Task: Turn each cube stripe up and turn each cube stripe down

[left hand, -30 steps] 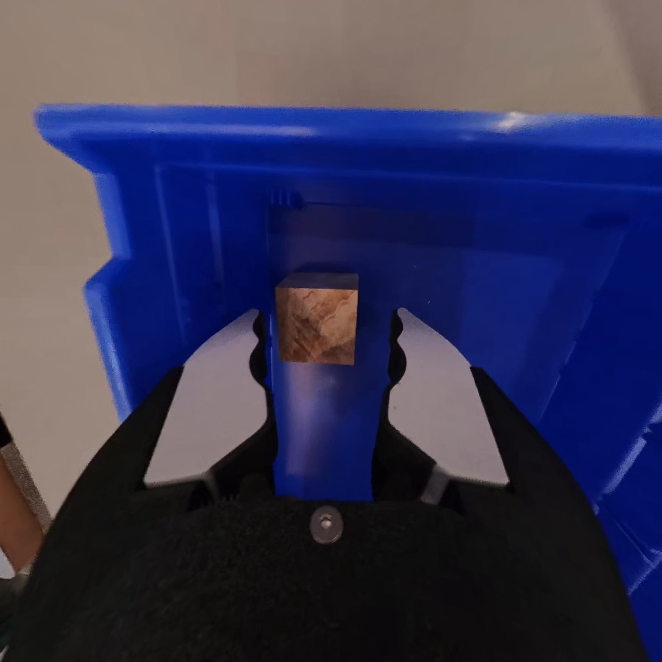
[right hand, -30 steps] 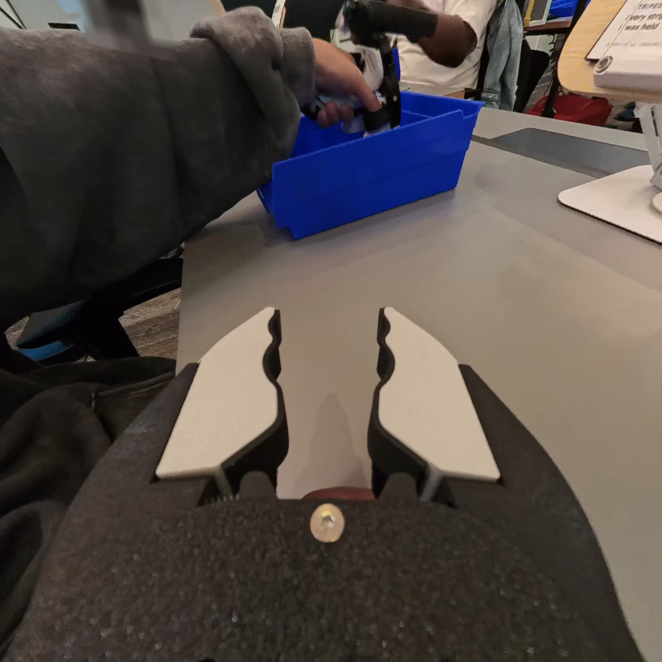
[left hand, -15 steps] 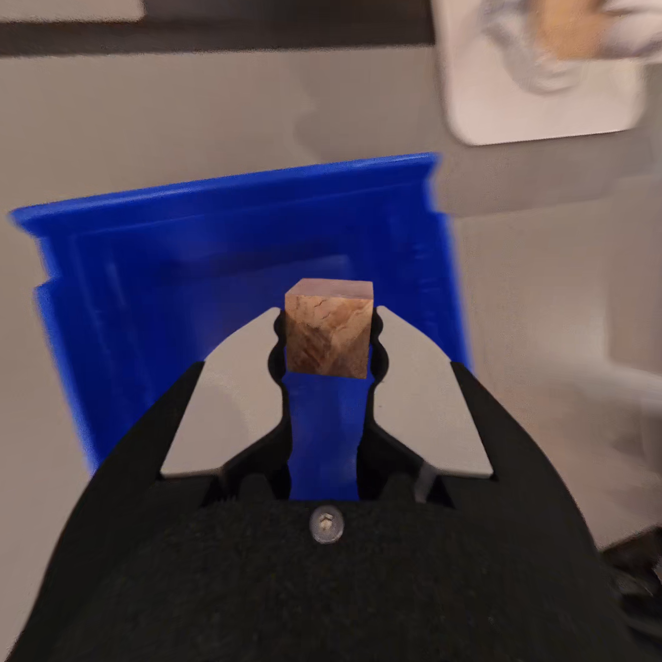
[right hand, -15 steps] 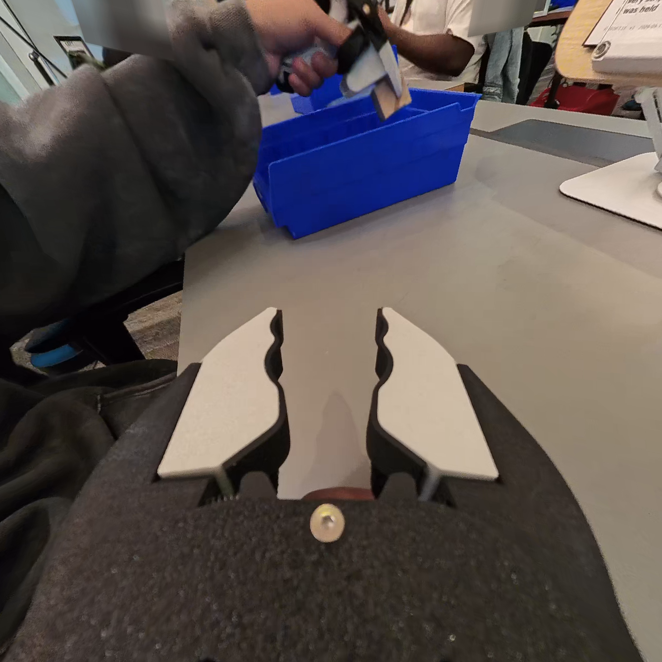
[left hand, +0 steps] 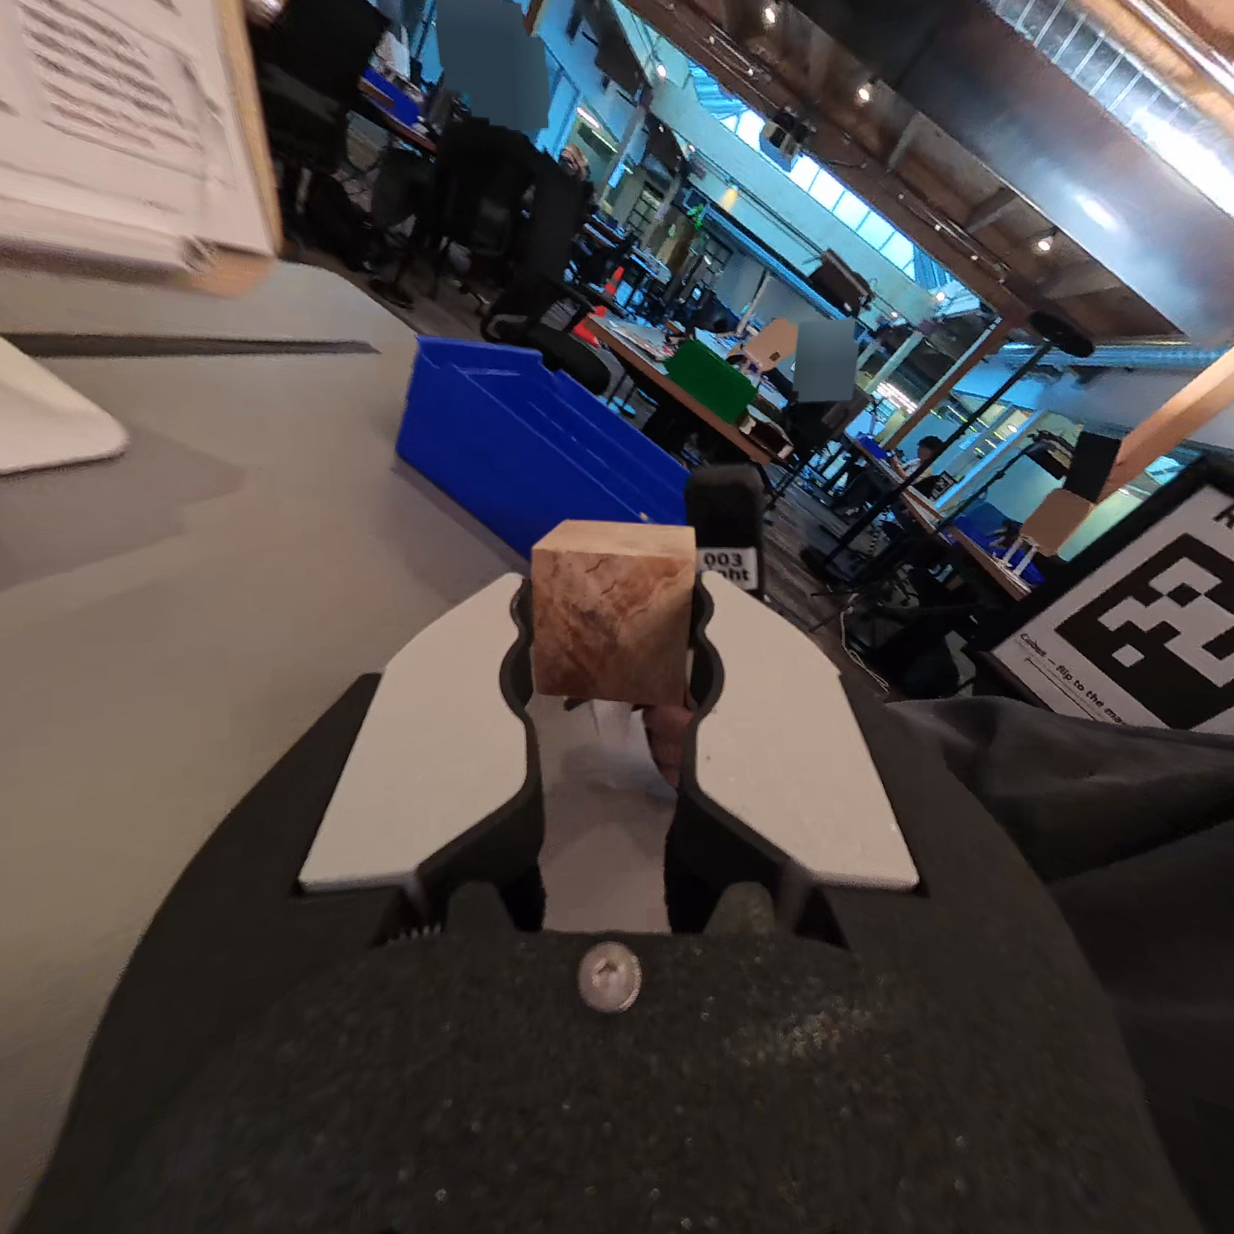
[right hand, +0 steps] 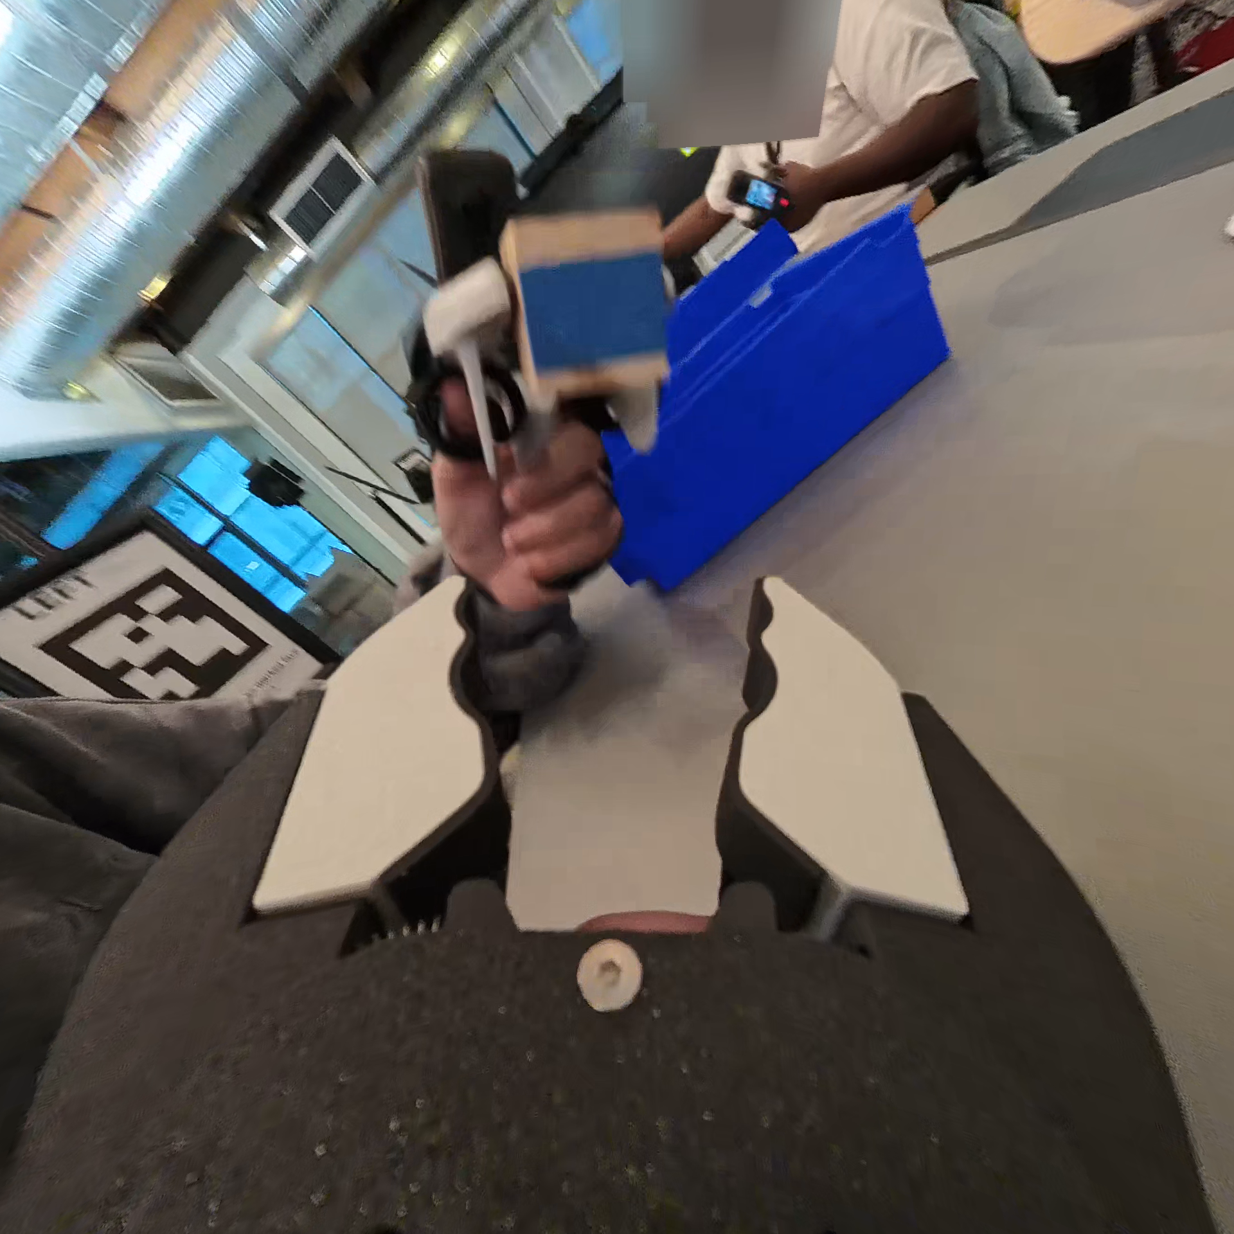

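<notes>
Cube (left hand: 611, 624) blue stripe in right wrist view only.

You have on view: one wooden cube (left hand: 611, 618), one blue bin (left hand: 527, 444), two grippers, left (left hand: 609, 624) and right (right hand: 611, 641), one grey table (left hand: 200, 534).

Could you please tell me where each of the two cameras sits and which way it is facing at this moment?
Left wrist view: on the left gripper, looking along its fingers, shut on the wooden cube, toward the blue bin; a dark sleeve shows.
Right wrist view: on the open right gripper, facing the left gripper and the hand holding it; the cube's blue stripe faces this camera.
Shared: cube, bin, grey table.
</notes>
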`<state>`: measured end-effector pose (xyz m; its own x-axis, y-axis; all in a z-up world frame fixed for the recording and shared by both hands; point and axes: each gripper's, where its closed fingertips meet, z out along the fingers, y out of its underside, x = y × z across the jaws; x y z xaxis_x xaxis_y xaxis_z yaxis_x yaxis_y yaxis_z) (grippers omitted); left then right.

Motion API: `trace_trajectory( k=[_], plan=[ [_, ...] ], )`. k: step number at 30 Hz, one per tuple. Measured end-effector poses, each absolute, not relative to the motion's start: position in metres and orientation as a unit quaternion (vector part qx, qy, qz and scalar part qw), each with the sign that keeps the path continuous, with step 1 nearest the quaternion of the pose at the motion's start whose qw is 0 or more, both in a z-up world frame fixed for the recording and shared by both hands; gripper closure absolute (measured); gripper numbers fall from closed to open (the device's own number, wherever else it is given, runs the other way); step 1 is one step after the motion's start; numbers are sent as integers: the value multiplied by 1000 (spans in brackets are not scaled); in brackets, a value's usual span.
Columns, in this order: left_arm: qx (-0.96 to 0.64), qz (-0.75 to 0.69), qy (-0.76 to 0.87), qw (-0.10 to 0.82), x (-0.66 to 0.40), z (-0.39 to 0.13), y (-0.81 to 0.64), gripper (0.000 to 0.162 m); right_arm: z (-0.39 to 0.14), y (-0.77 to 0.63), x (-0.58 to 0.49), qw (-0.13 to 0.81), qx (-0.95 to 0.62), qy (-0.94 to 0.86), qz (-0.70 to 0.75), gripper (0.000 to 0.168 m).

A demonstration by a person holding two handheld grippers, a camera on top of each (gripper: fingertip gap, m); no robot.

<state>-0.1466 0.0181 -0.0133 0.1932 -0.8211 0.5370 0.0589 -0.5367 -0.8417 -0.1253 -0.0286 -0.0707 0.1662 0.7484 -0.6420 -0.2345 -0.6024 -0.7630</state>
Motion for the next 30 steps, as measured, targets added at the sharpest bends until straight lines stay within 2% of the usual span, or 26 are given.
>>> trace_trajectory(
  k=[4,8,11,16,17,18,19,22,25,27,30],
  plan=[
    [-658,-596,297,350,-117,-31,-6,118,-53,-21,-130,442,-625,-192,615,95],
    [-653,-611,301,332,-109,-37,-17,118,-56,-20,-123,475,-629,-206,581,109],
    [-646,-612,307,338,-104,-38,-22,118,-53,-30,-125,454,-610,-216,612,123],
    [-641,-616,329,319,-102,-36,-35,118,-50,-40,-119,450,-603,-231,617,123],
    [-645,-610,333,319,-107,-34,-37,112,-48,-42,-118,453,-602,-233,615,123],
    [-652,-599,330,328,-114,-30,-38,93,-47,-43,-116,459,-603,-232,609,123],
    [-661,-583,327,342,-123,-27,-38,82,-48,-42,-113,464,-608,-233,601,123],
    [-706,-497,311,397,-157,-38,-36,80,-50,-43,-103,475,-620,-239,577,123],
    [-752,-399,284,441,-190,-79,-40,84,-52,-38,-93,487,-637,-231,551,123],
    [-776,-350,270,450,-204,-103,-44,90,-54,-33,-88,495,-649,-228,530,123],
    [-781,-354,279,433,-203,-114,-52,91,-53,-29,-78,507,-671,-228,491,123]
  ],
)
